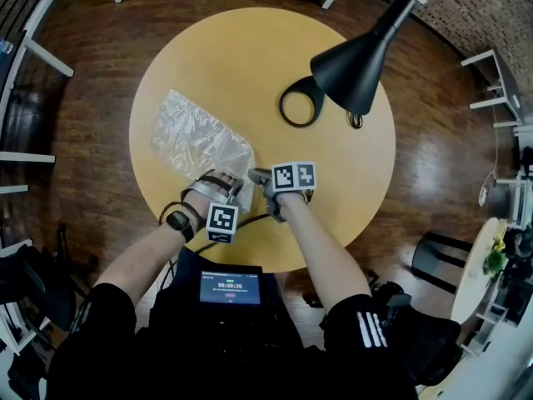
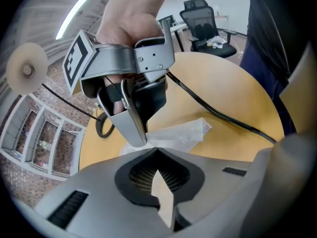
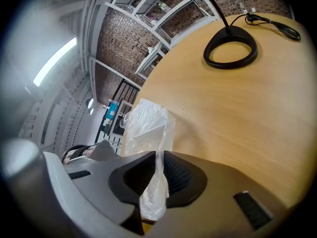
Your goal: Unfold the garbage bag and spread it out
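Note:
A crumpled clear garbage bag (image 1: 198,140) lies on the left half of the round yellow table (image 1: 341,182). Both grippers meet at the bag's near right corner. My left gripper (image 1: 240,188) is shut, and in the left gripper view (image 2: 156,171) a pale strip of film sits pinched between its pads, with more of the bag (image 2: 181,134) lying just ahead. My right gripper (image 1: 255,176) points left from the other side. The right gripper view (image 3: 159,158) shows it shut on a twisted strand of the bag (image 3: 147,120). Its tip (image 2: 138,139) touches the film right in front of the left jaws.
A black desk lamp stands at the table's far right, with a ring base (image 1: 301,102) (image 3: 230,46) and a shade (image 1: 354,65) hanging over the top. A black cable (image 2: 223,117) runs across the near table edge. White chairs (image 1: 33,57) and an office chair (image 2: 203,26) surround the table.

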Demonstrator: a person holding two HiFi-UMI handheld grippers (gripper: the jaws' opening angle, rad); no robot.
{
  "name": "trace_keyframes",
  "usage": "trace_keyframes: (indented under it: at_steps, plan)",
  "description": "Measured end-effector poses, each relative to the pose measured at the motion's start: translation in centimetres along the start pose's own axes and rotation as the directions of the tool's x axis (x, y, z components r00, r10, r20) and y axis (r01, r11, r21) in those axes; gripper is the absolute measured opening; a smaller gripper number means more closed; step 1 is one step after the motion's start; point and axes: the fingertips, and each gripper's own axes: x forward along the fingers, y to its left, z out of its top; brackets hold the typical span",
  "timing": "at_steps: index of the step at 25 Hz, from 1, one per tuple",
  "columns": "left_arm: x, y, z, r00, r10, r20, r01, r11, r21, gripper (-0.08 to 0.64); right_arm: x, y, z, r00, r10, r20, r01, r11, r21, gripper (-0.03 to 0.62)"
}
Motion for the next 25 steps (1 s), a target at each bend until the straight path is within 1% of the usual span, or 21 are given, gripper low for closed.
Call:
trace_keyframes:
  at_steps: [2, 4, 7, 10, 12, 14, 16, 17, 18, 19, 21, 24, 25]
  plan:
    - [-0.5, -0.4, 0.0, 1.0, 0.007, 0.015, -0.006, 1.0, -0.01, 0.0, -0.3, -0.4, 0.2, 1.0, -0.008, 0.005, 0.008, 1.0, -0.003, 0.053]
    - [-1.1, -0.9, 0.1, 0.999, 0.008, 0.033, -0.007, 1.0, -0.026, 0.0, -0.8, -1.2, 0.4, 0.999, -0.034, 0.004, 0.034, 0.999, -0.013, 0.052]
    - [-2.3, -1.4, 0.8, 0.998, 0.008, 0.069, -0.003, 0.997, -0.072, 0.0, -1.7, -2.5, 1.2, 0.998, -0.07, 0.002, 0.07, 0.997, -0.039, 0.041]
    - [-2.5, -2.5, 0.5, 0.998, 0.012, 0.062, -0.007, 0.998, -0.068, 0.0, -2.3, -3.2, 1.7, 0.995, -0.103, -0.011, 0.102, 0.992, -0.075, 0.031]
    - [-2.5, -3.2, 0.3, 0.999, 0.022, 0.045, -0.02, 0.999, -0.045, 0.0, -2.7, -3.6, 1.9, 0.993, -0.117, -0.016, 0.115, 0.989, -0.092, 0.031]
    - [-2.6, -3.5, 0.3, 0.999, 0.027, 0.037, -0.025, 0.999, -0.045, 0.0, -2.7, -3.4, 2.1, 0.994, -0.104, -0.012, 0.103, 0.991, -0.082, 0.037]
    - [-3.1, -3.4, 0.8, 0.998, 0.014, 0.056, -0.009, 0.996, -0.088, 0.0, -2.2, -2.6, 1.8, 0.997, -0.077, -0.013, 0.076, 0.996, -0.047, 0.094]
    - [-3.2, -3.2, 1.1, 0.998, 0.01, 0.066, -0.003, 0.994, -0.106, 0.0, -1.9, -2.4, 1.4, 0.997, -0.072, -0.021, 0.072, 0.997, -0.029, 0.18]
    - [-3.2, -3.1, 1.3, 0.998, 0.011, 0.067, -0.004, 0.994, -0.112, 0.0, -1.7, -2.3, 0.8, 0.997, -0.074, -0.035, 0.073, 0.997, -0.015, 0.212]
    - [-3.1, -3.1, 1.2, 0.998, 0.018, 0.061, -0.012, 0.994, -0.107, 0.0, -1.4, -2.3, 0.1, 0.996, -0.076, -0.053, 0.075, 0.997, -0.006, 0.222]
    - [-2.9, -3.0, 1.0, 0.998, 0.033, 0.045, -0.029, 0.995, -0.091, 0.0, -0.9, -2.1, -1.6, 0.993, -0.063, -0.095, 0.065, 0.998, 0.013, 0.222]
    - [-3.3, -2.9, 1.3, 0.998, 0.024, 0.057, -0.017, 0.993, -0.113, 0.0, -0.3, -1.5, -3.5, 0.991, -0.008, -0.13, 0.015, 0.999, 0.052, 0.22]
    - [-3.4, -3.0, 1.4, 0.998, 0.022, 0.057, -0.015, 0.993, -0.114, 0.0, -0.2, -1.3, -3.9, 0.99, 0.011, -0.139, -0.003, 0.998, 0.057, 0.182]
